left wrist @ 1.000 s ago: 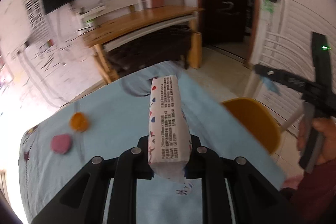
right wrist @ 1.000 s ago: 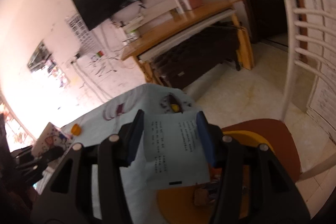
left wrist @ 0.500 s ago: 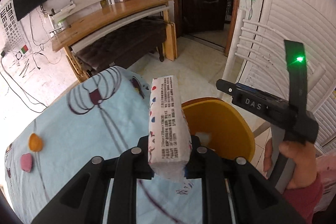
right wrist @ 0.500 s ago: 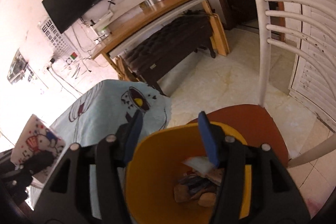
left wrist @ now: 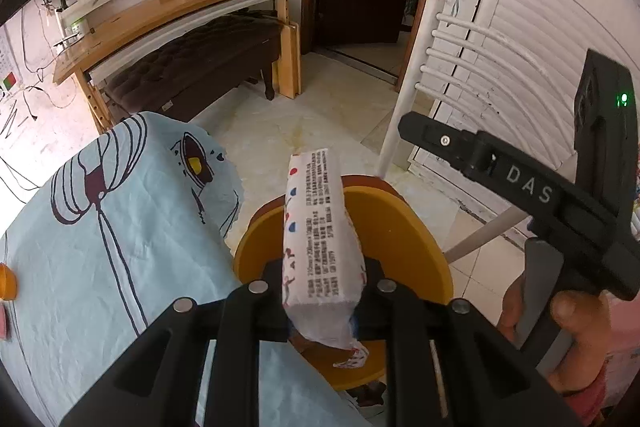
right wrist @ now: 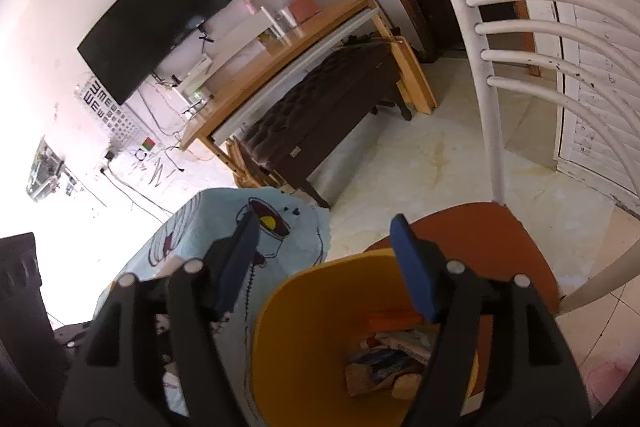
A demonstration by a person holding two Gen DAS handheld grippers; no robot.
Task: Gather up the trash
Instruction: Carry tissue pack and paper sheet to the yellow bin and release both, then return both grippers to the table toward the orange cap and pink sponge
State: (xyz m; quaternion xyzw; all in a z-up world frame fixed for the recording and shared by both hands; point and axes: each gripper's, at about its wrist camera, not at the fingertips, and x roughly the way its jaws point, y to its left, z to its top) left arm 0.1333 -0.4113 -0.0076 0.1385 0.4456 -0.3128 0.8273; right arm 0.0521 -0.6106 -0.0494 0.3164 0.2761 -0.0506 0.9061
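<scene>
Showing tissue pack (left wrist: 320,235) clamped, trash (right wrist: 384,359) binned

A table under a light-blue patterned cloth (left wrist: 120,227) carries an orange cap (left wrist: 6,282) at its nine o'clock edge. A brown chair seat (right wrist: 492,239) bears the yellow bin (right wrist: 320,287).

Left wrist view: tissue pack (left wrist: 320,239) hides yellow bin (left wrist: 404,227) interior from us; orange object (left wrist: 6,281) cut off at left edge. Right wrist view: bin contents (right wrist: 384,359) jumbled, we cannot identify pieces.
</scene>
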